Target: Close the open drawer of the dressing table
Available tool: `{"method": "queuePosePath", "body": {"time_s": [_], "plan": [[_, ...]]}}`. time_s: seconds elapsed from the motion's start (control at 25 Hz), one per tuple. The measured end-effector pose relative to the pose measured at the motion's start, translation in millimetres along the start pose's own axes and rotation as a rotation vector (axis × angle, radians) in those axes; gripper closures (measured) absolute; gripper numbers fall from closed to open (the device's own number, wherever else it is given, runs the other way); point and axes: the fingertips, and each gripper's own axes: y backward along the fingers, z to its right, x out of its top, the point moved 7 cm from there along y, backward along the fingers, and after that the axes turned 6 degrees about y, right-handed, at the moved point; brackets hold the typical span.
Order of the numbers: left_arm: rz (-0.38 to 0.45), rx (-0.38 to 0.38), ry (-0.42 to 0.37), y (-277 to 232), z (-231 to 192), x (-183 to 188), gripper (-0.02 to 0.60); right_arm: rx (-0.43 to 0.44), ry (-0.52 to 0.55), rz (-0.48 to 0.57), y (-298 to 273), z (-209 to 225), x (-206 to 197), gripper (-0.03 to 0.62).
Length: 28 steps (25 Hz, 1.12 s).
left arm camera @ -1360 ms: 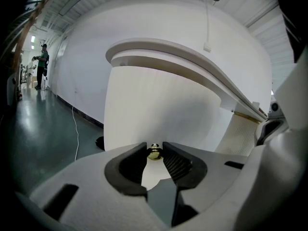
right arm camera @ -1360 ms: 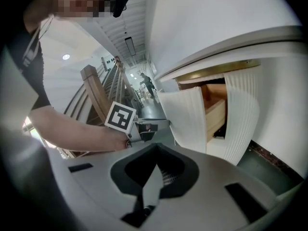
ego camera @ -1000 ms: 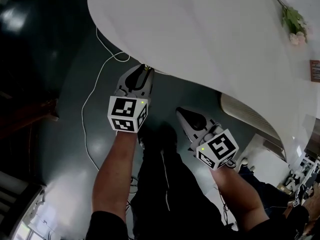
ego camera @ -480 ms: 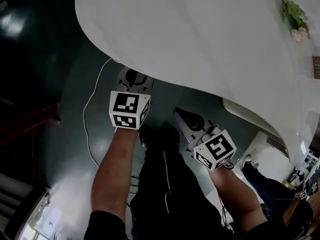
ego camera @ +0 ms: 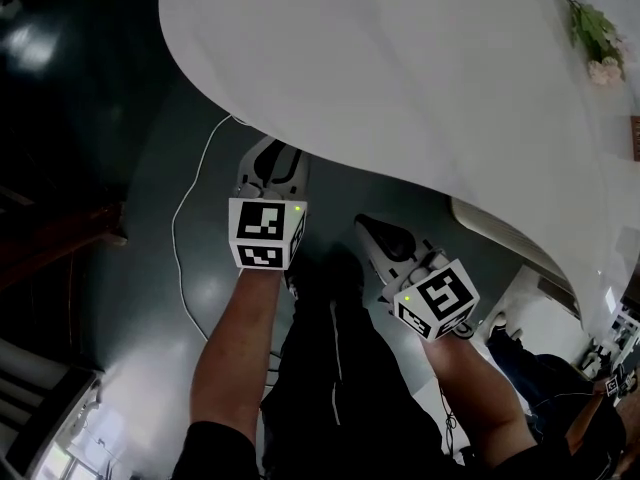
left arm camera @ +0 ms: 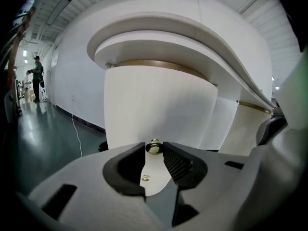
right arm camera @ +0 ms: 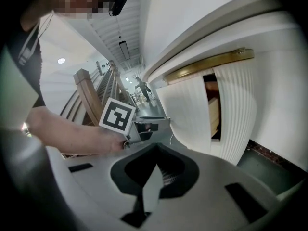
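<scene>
The white dressing table (ego camera: 400, 68) has a curved top that overhangs both grippers. Its drawer stands pulled out: the rounded white front (left arm camera: 154, 105) fills the left gripper view. In the right gripper view a dark gap (right arm camera: 212, 110) with bare wood shows behind that front (right arm camera: 185, 112). My left gripper (left arm camera: 154, 150) is shut on the small brass drawer knob (left arm camera: 154, 147), one pad on each side. In the head view it (ego camera: 274, 153) reaches under the table edge. My right gripper (ego camera: 362, 223) hangs apart to the right, and its jaws (right arm camera: 155, 147) are shut on nothing.
A white cable (ego camera: 185, 228) trails over the dark glossy floor at the left. Pink flowers (ego camera: 595, 48) lie at the table's far right. A ribbed white side panel (right arm camera: 238, 114) under brass trim (right arm camera: 207, 64) flanks the drawer. A person (left arm camera: 37, 76) stands far down the hall.
The left gripper has rolled slightly about its own axis while staying on the knob. The right gripper keeps its place. The head view has shifted a little.
</scene>
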Motion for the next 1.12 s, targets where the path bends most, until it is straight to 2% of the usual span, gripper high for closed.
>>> {"method": "queuePosePath", "body": {"time_s": [0.12,0.16,0.2,0.28,0.32,0.52,0.88,1.12], "plan": [[0.01,-0.003,0.011,9,2,-3,0.393,0.002,-0.001,-0.006,0,1,-2,0.589],[0.004,-0.011,0.011,12,2,-6,0.393,0.004,0.0,-0.007,0,0,-2,0.589],[-0.004,-0.022,0.004,14,4,-8,0.403,0.005,0.001,-0.008,0,0,-2,0.588],[-0.018,-0.046,-0.028,13,7,-11,0.551,0.005,0.004,-0.013,0,-1,-3,0.589],[-0.021,-0.052,-0.046,12,8,-10,0.578,0.004,0.005,-0.017,0,-1,-3,0.589],[-0.029,-0.072,-0.1,-3,7,-3,0.578,0.01,0.019,-0.02,0,0,-4,0.589],[-0.013,-0.074,-0.112,-27,10,11,0.577,-0.003,0.012,-0.029,12,5,-10,0.589],[-0.014,-0.07,-0.077,-29,9,10,0.575,-0.011,0.012,-0.031,18,6,-8,0.589]]}}
